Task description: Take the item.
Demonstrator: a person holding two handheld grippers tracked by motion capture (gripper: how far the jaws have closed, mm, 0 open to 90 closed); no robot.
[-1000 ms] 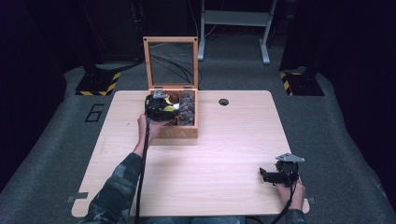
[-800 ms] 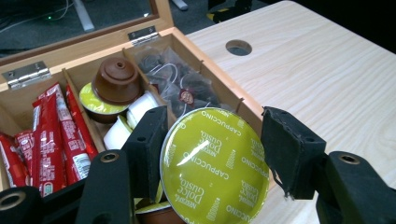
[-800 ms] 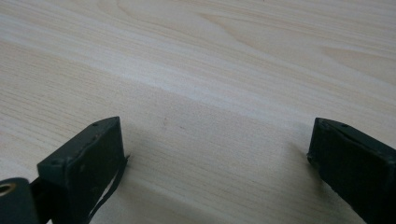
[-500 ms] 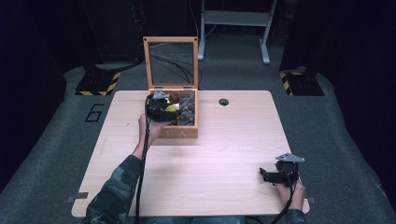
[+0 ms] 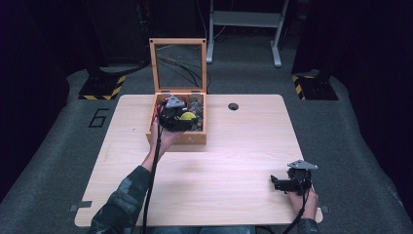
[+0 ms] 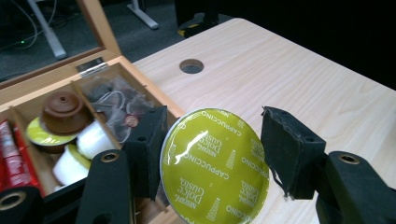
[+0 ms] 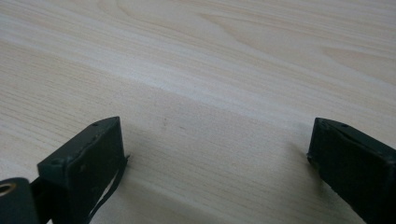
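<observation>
My left gripper (image 6: 219, 145) is shut on a round green capsule (image 6: 215, 168) with a foil lid printed "Cappuccino", one pad on each edge. It hangs over the right front part of an open wooden box (image 5: 178, 139); the capsule (image 5: 188, 117) shows there as a yellow-green spot in my left gripper (image 5: 179, 117). In the box lie a brown capsule (image 6: 65, 105), white capsules (image 6: 93, 137), tea bags (image 6: 116, 100) and red sticks (image 6: 11, 149). My right gripper (image 5: 274, 183) rests at the table's near right, and its jaws (image 7: 215, 154) stand open over bare wood.
The box's glass lid (image 5: 178, 66) stands upright at the back. A round cable hole (image 5: 233, 106) sits in the light wooden table (image 5: 234, 146) to the right of the box. Desk legs and yellow-black striped bases stand on the dark floor beyond.
My left gripper has risen a little and shifted right over the box, still holding the green capsule. The right gripper has stayed put.
</observation>
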